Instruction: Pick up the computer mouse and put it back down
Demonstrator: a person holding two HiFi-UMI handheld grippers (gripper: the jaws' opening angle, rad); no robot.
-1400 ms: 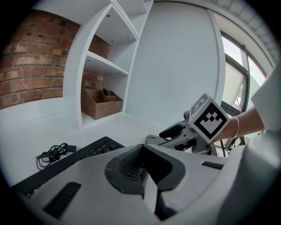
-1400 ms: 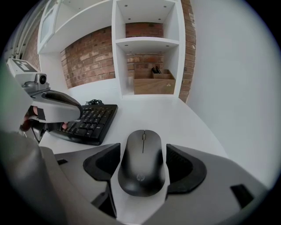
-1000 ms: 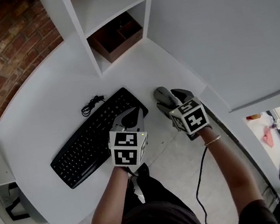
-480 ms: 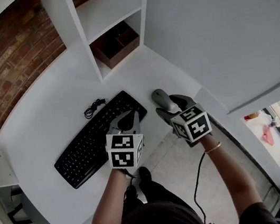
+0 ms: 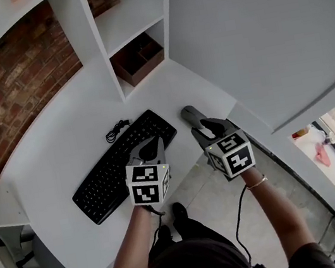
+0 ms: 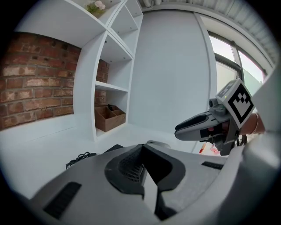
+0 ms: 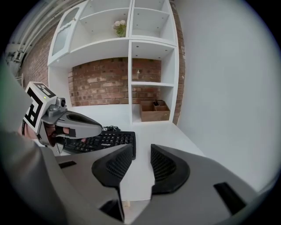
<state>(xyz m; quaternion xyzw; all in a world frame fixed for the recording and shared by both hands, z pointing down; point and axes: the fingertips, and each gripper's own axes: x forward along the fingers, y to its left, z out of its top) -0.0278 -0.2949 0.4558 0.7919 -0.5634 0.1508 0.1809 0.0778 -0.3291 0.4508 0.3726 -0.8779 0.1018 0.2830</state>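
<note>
The grey computer mouse (image 5: 192,115) lies on the white desk (image 5: 61,149), to the right of the black keyboard (image 5: 123,165). My right gripper (image 5: 209,129) hovers just behind the mouse and above it; its jaws are closing and hold nothing. In the right gripper view only bare desk shows between the jaws of the right gripper (image 7: 141,151), and the mouse is hidden. My left gripper (image 5: 150,147) hangs over the keyboard's near right end, shut and empty. In the left gripper view a sliver of the mouse (image 6: 157,143) peeks over the left gripper (image 6: 144,150).
A coiled black cable (image 5: 114,132) lies behind the keyboard. A brown wooden box (image 5: 138,58) sits in the lowest compartment of the white shelf unit (image 5: 84,42). A white wall closes the desk's right side. The desk's front edge runs under my hands.
The right gripper lifted up and back off the mouse and its jaws narrowed; the mouse stays on the desk. The left gripper rose a little over the keyboard.
</note>
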